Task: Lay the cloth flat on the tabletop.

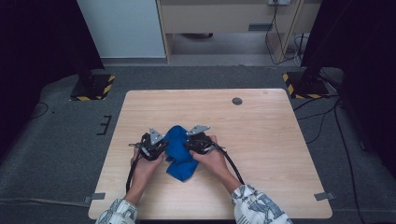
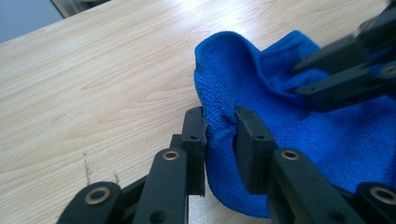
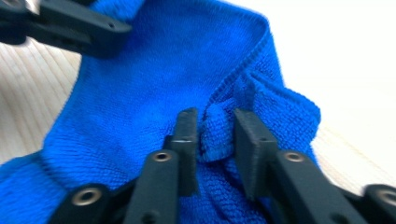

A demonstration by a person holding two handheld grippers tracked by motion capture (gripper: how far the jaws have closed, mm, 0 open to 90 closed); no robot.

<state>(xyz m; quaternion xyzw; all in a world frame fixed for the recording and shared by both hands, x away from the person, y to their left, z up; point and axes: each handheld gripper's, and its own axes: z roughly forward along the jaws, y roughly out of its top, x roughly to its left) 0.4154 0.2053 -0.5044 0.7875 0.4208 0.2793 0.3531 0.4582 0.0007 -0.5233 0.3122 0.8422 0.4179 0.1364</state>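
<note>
Gripping the crumpled blue terry cloth (image 1: 180,151) near the tabletop's near edge, the left gripper (image 2: 219,135) clamps a fold, while the right gripper (image 3: 215,135) stands slightly apart around a ridge. Its loose hold could let that fold slip free.

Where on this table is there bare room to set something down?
The table is bare right of the right gripper, left of the left gripper, and across the far half up to the dark round spot. Crowded: near centre, around the blue cloth.
</note>
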